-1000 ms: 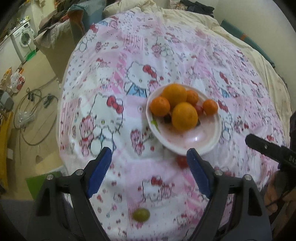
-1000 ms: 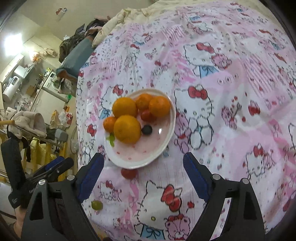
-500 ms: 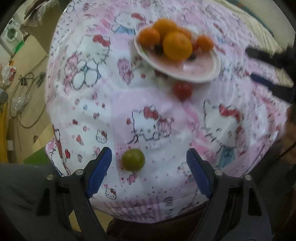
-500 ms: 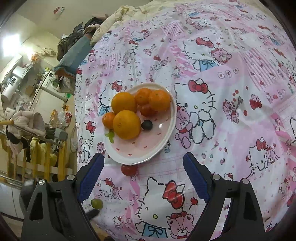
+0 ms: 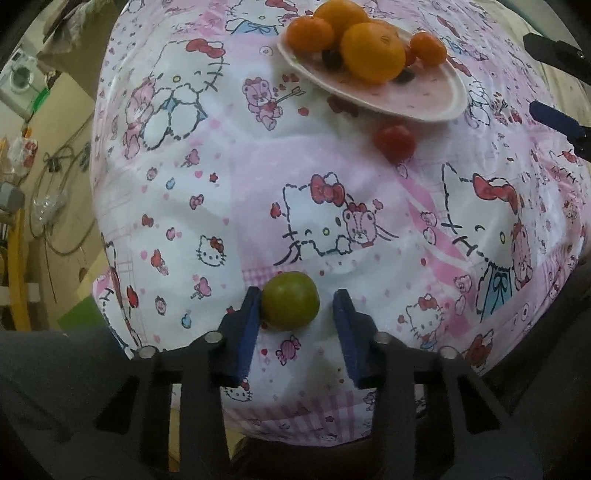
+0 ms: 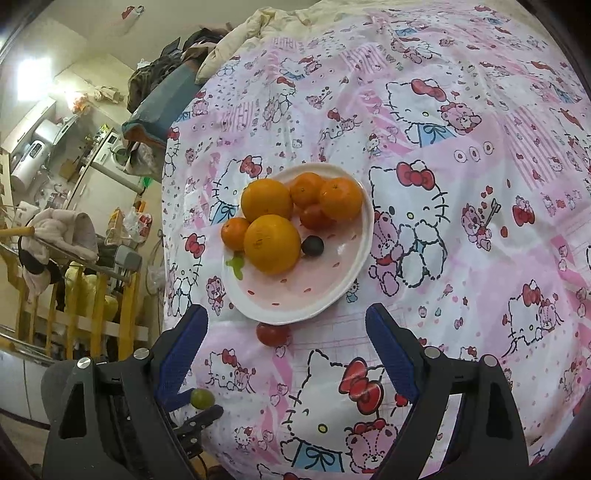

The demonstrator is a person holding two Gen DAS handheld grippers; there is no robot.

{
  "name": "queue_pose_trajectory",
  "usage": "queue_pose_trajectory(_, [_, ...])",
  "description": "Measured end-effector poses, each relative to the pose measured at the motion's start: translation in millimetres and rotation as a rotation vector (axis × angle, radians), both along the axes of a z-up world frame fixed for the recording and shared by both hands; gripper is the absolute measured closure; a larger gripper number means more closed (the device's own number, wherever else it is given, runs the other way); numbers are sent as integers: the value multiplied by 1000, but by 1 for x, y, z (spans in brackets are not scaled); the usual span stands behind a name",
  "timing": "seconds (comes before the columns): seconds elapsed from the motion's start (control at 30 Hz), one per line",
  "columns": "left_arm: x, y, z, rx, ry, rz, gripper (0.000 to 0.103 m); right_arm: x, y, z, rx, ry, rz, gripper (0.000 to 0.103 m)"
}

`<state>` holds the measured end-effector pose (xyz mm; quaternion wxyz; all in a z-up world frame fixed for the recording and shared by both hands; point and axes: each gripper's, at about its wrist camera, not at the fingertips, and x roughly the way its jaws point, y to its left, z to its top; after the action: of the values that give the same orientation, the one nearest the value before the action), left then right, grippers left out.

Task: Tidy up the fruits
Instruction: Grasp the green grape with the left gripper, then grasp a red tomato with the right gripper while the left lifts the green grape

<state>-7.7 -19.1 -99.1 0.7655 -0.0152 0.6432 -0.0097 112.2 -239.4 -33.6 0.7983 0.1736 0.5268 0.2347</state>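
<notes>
A small green fruit (image 5: 290, 300) lies on the Hello Kitty cloth near its front edge. My left gripper (image 5: 295, 306) is open around it; the left pad touches it and the right pad stands a little apart. The green fruit also shows in the right wrist view (image 6: 202, 398). A pink plate (image 5: 436, 99) holds several oranges (image 5: 372, 51) and small dark fruits. A red tomato (image 5: 394, 142) lies on the cloth just in front of the plate. My right gripper (image 6: 286, 343) is open and empty, above the tomato (image 6: 272, 334) and near the plate (image 6: 295, 295).
The cloth (image 6: 461, 240) covers a round table whose edge drops off close behind the green fruit. To the left are a floor with cables (image 5: 55, 177), a washing machine (image 5: 20, 74) and a yellow rail (image 6: 96, 314). Bedding (image 6: 251, 33) lies at the back.
My left gripper has swung down and moved in on the green fruit, and its jaws have narrowed around it. The right gripper has barely moved.
</notes>
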Motion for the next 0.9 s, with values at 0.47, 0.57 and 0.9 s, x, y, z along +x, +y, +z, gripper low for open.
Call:
queue_pose_trajectory(0.47, [-1,10,32,-17,-117,25,78,-4,59,-54,-72,131,161,37])
queue_pose_trajectory(0.57, [5,13,33,-30,-128,41,78,2,71,-70,-105,155,168,41])
queue_pose_trajectory(0.9, [10,23,30,-45,-119,70,78,7,96,-83,-205,138,220,69])
